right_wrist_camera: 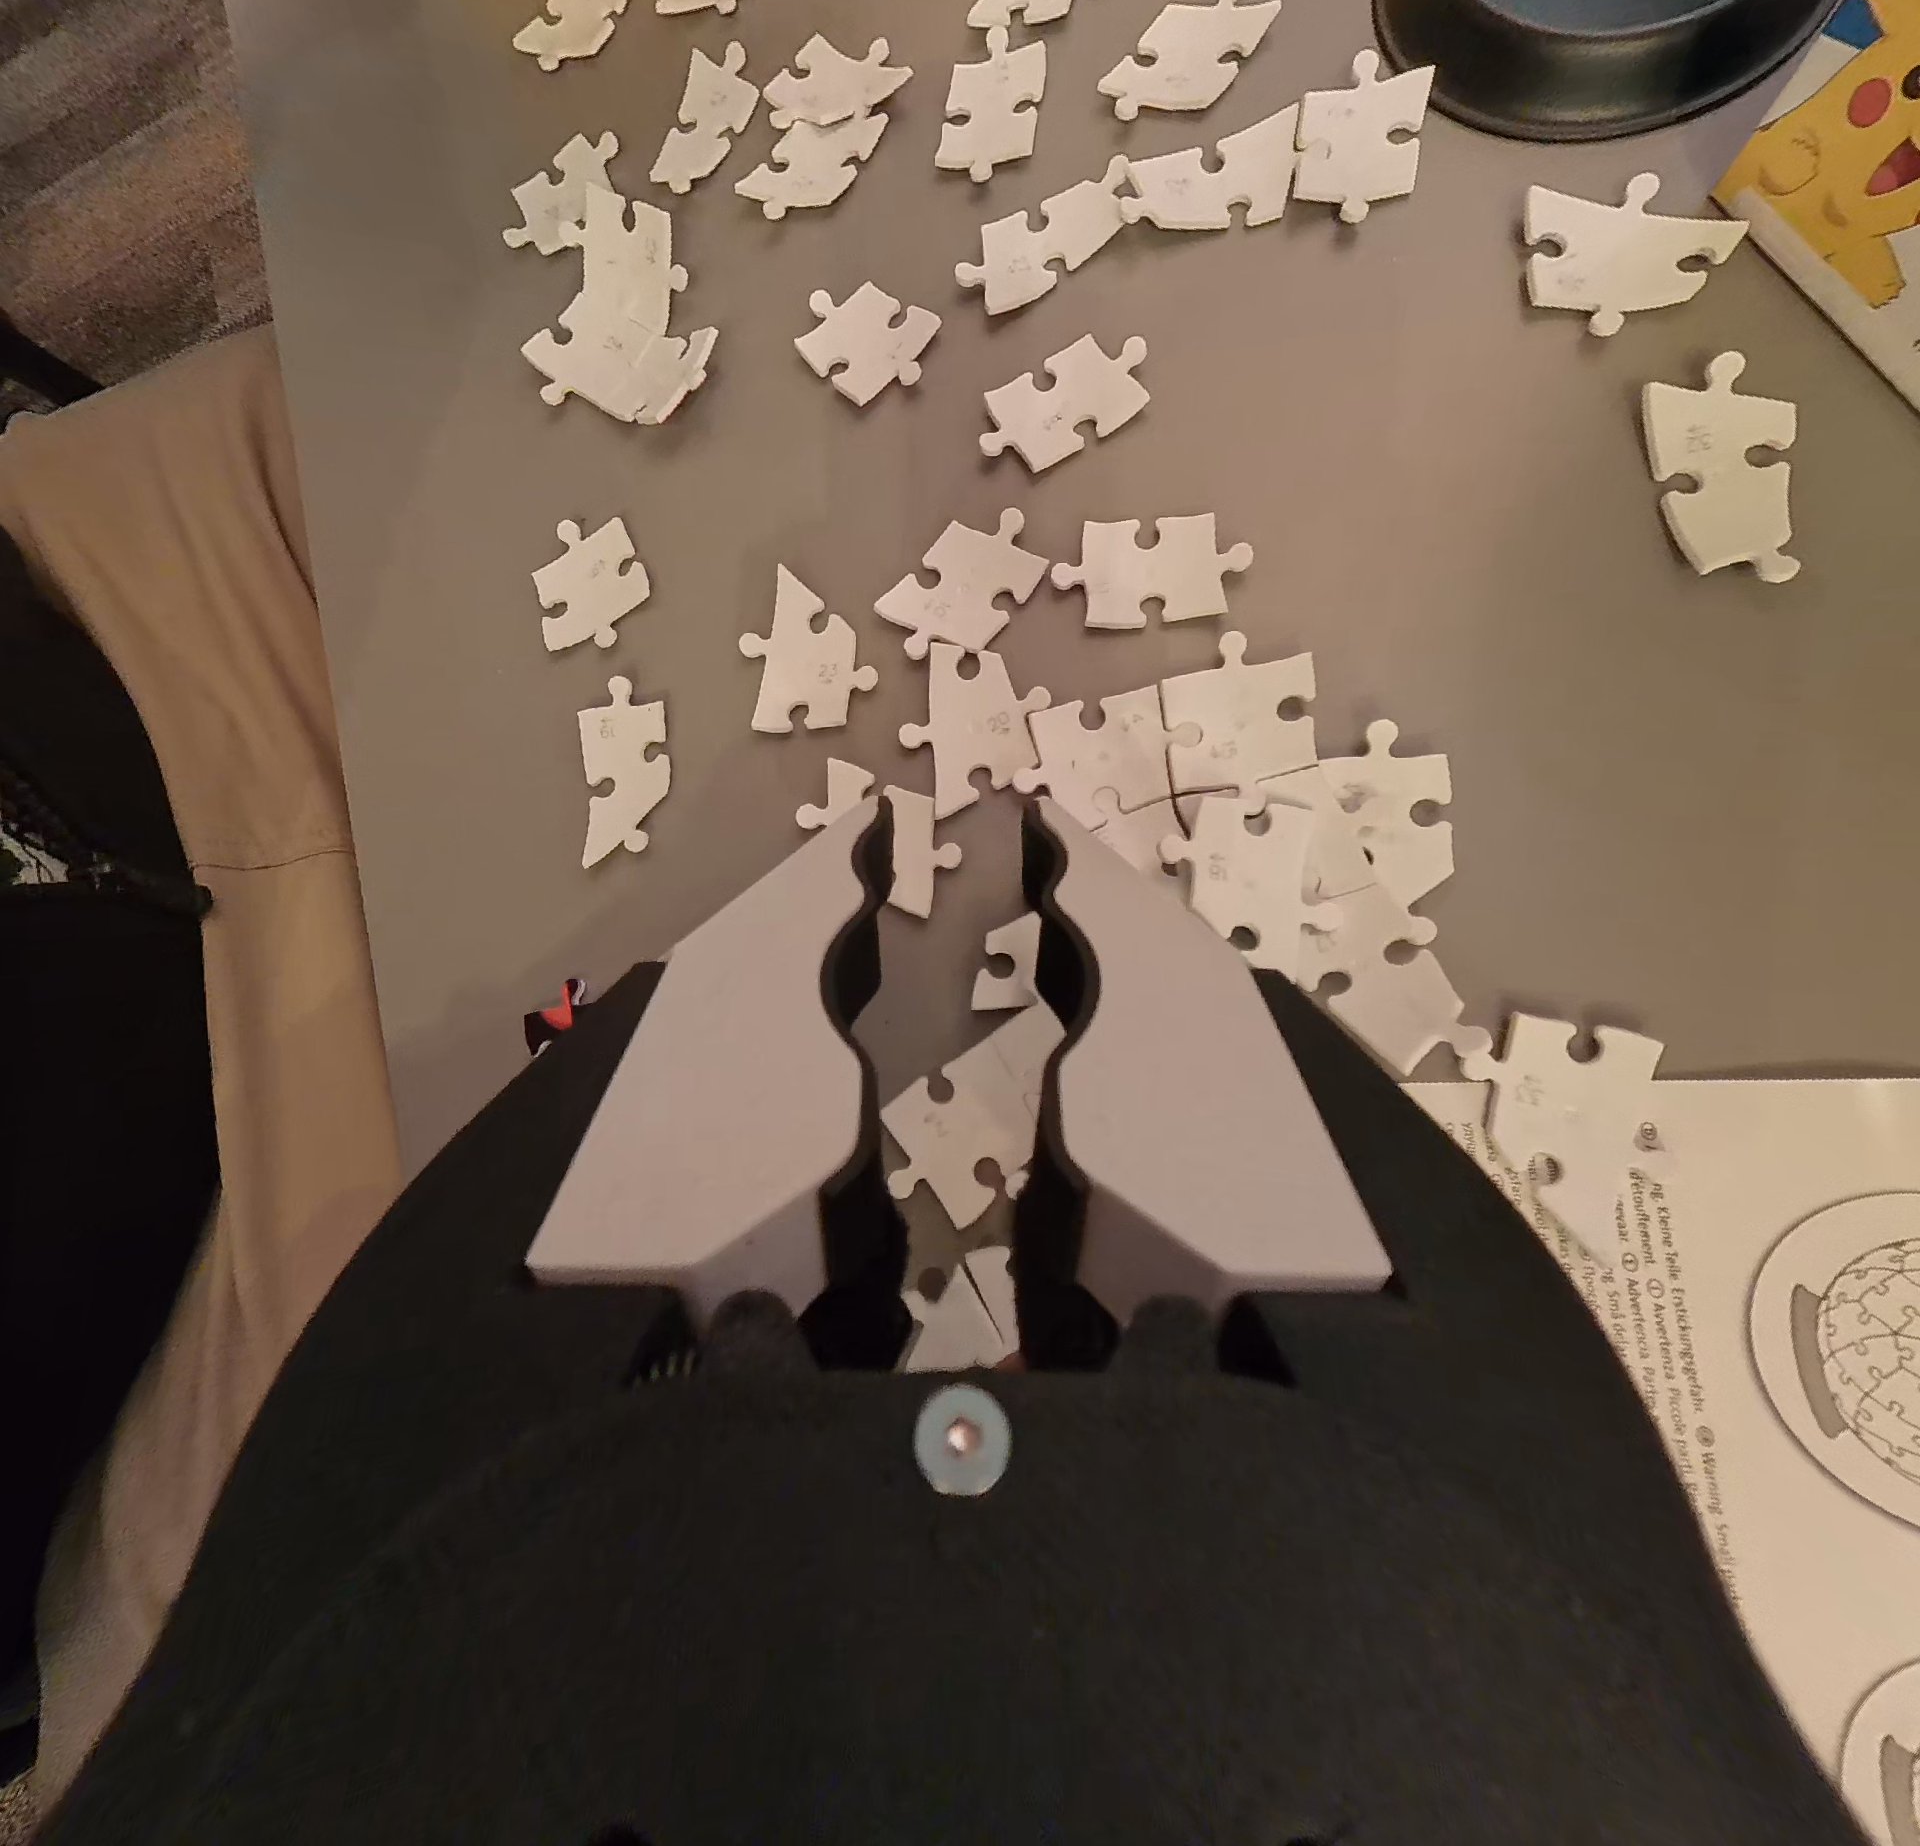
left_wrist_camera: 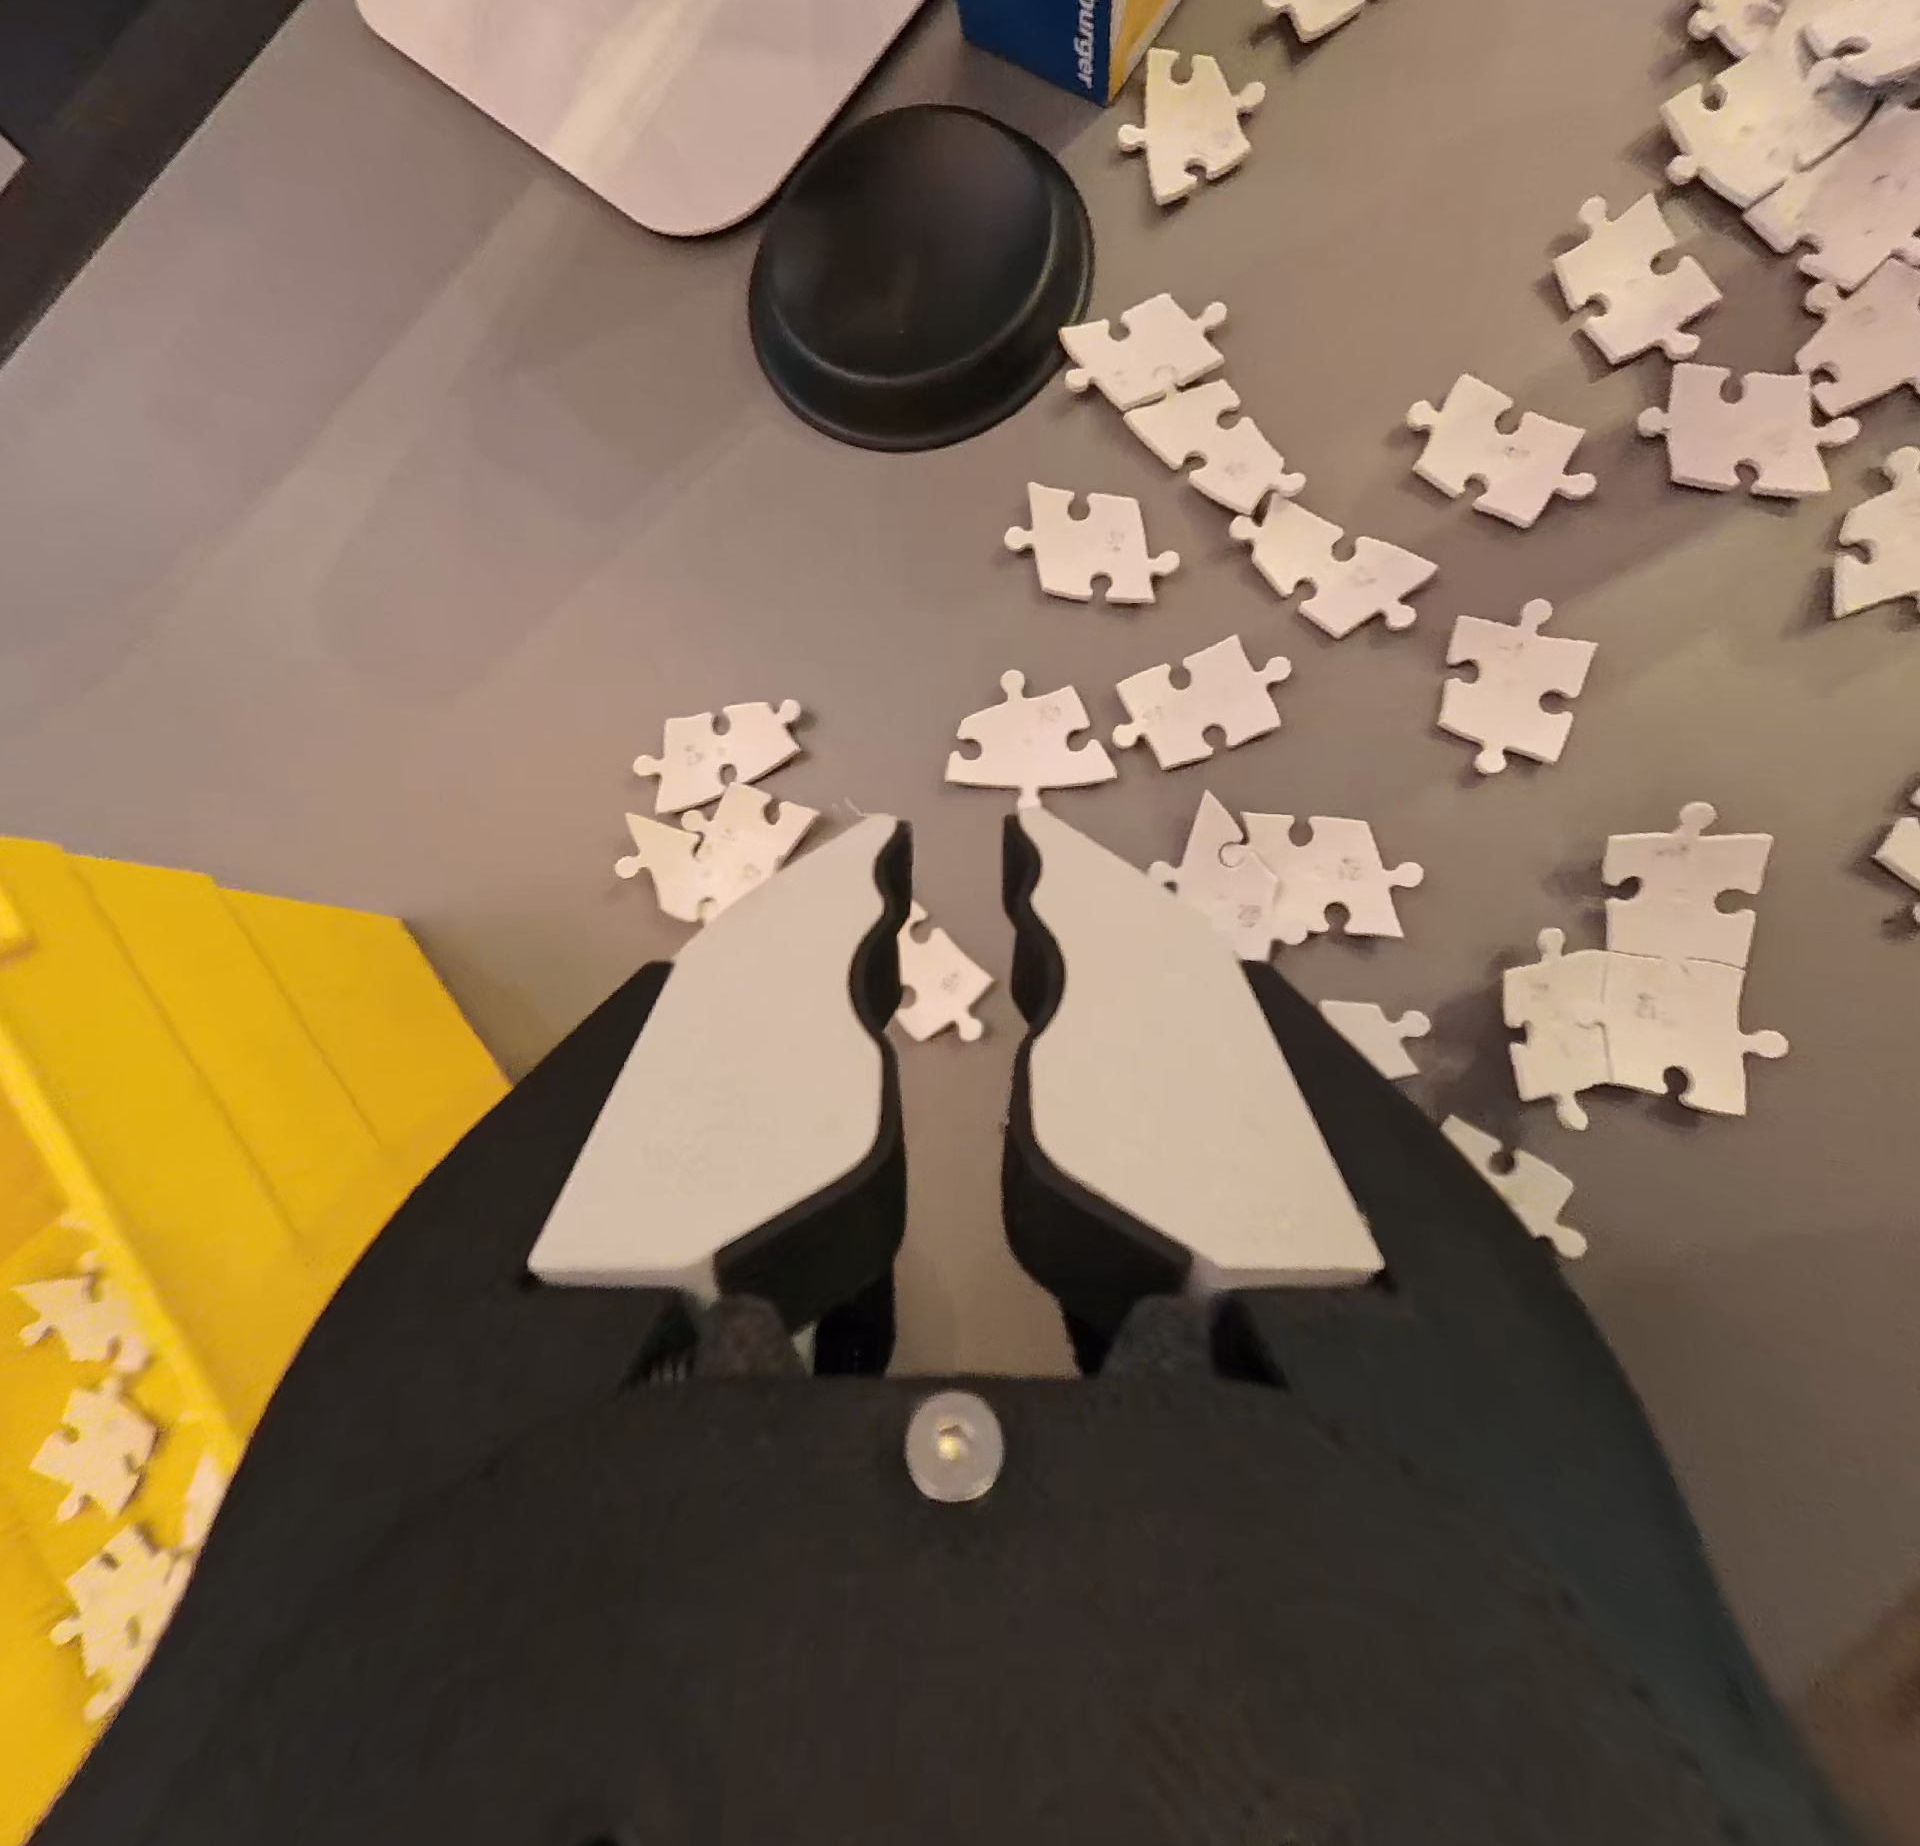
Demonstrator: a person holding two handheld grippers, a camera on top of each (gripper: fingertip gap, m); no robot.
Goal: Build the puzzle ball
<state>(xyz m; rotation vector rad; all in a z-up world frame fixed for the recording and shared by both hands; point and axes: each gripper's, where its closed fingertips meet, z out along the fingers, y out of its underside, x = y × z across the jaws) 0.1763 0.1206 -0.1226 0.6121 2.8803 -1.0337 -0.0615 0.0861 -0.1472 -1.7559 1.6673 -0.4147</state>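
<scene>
- the left gripper [left_wrist_camera: 956,832] hovers over the grey surface [left_wrist_camera: 416,570] with its fingers [left_wrist_camera: 821,923] released, a narrow gap between them and nothing in it.
- just beyond its tips lies a fan-shaped puzzle piece [left_wrist_camera: 1029,747], white side up, its curved edge toward the gripper and its knob pointing away; its long axis runs across the view.
- more white puzzle pieces [left_wrist_camera: 1517,451] are scattered flat to the right; three linked ones [left_wrist_camera: 1247,461] form a curved strip running diagonally from upper left to lower right.
- a black round stand [left_wrist_camera: 920,279] sits upside down near a blue box [left_wrist_camera: 1049,9]; a yellow tray [left_wrist_camera: 208,1121] at the left holds further pieces.
- the right gripper [right_wrist_camera: 956,809] also has its fingers [right_wrist_camera: 1122,923] apart and empty, over loose pieces [right_wrist_camera: 1091,399].
- a small piece [right_wrist_camera: 920,856] lies on the surface between its tips, long axis pointing away from the camera.
- a printed instruction sheet [right_wrist_camera: 1714,1381] lies at the right.
</scene>
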